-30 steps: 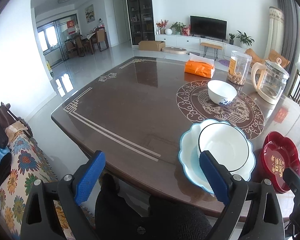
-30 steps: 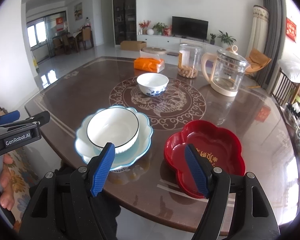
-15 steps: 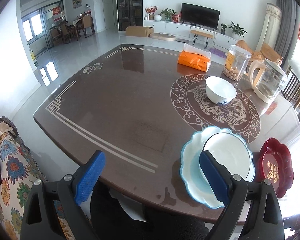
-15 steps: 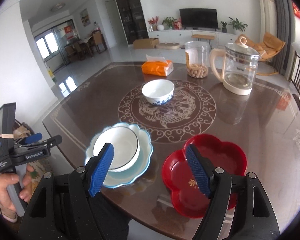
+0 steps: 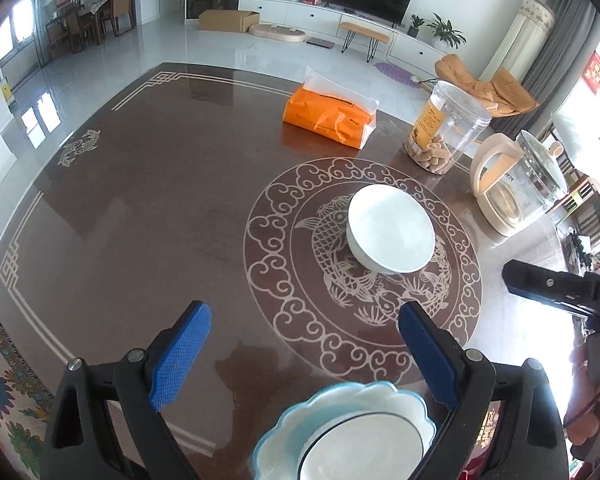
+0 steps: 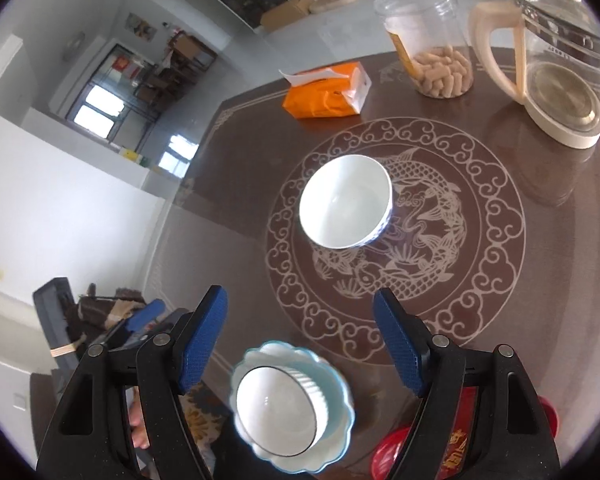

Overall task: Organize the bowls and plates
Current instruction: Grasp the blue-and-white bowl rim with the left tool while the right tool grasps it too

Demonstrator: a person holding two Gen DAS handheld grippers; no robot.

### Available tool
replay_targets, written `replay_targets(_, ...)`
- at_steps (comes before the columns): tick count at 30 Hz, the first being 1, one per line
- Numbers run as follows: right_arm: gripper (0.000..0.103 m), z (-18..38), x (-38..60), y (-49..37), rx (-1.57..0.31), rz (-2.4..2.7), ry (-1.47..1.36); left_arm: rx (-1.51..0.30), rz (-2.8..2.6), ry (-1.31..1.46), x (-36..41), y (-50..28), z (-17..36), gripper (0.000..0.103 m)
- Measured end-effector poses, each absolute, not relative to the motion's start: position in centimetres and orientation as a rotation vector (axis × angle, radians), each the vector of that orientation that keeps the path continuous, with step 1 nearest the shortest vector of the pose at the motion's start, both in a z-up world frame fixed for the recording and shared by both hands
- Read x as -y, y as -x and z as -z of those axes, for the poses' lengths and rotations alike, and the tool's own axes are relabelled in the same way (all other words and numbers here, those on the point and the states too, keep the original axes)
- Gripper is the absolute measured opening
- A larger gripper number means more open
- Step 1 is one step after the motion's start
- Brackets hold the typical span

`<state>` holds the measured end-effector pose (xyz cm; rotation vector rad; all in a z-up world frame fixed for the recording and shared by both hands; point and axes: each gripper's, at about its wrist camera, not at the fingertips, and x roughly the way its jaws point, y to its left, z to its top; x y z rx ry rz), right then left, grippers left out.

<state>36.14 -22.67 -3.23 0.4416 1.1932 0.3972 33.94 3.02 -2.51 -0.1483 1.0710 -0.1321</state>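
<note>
Both tongs moved out over the counter (image 5: 140,200), toward the lone white bowl (image 6: 346,202). Left tongs (image 5: 304,344) and right tongs (image 6: 300,336) gaped wide, empty. Step: approach; next, likely pinch that bowl's rim for stacking into the black-rimmed bowl (image 6: 276,404).

Bowl (image 6: 276,404) in plate (image 6: 332,432)

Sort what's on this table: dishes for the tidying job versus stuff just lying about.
Job: white bowl, black-rimmed bowl sitting in the blue plate, red plate.
Lying about: tissue pack, snack jar, kettle.
</note>
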Motion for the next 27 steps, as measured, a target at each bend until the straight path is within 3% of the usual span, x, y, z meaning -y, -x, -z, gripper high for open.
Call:
replay_targets(4, 0.077, 6.1, 23.5, -39.3, -1.222, -0.308, -0.43, -1.114, 0.125, 0.14, -1.0, -37.7, 4.9, 0.094)
replay_targets(8, 0.077, 7.8, 23.6, -42.0, -1.234, -0.277, -0.42, -1.167, 0.1, 0.187, 0.0, -41.0, 7.4, 0.079)
replay_targets(11, 0.077, 8.9, 23.0, -43.5, -1.252, -0.246, -0.368, -1.199, 0.101, 0.223, 0.7, -42.8, 8.9, 0.075)
replay_targets(16, 0.048, 9.9, 22.0, -45.2, -1.257, -0.263, -0.326, -1.234, 0.105, 0.239, 2.1, -44.5, 10.7, 0.069)
replay_targets(21, 0.046, 10.9, 21.1, -46.3, -1.266, -0.258, -0.29, -1.261, 0.104, 0.261, 2.5, -45.0, 11.8, 0.041)
replay_targets(27, 0.021, 12.0, 20.2, -46.6, -1.273, -0.258, -0.248, -1.249, 0.132, 0.262, 2.9, -45.3, 12.1, 0.009)
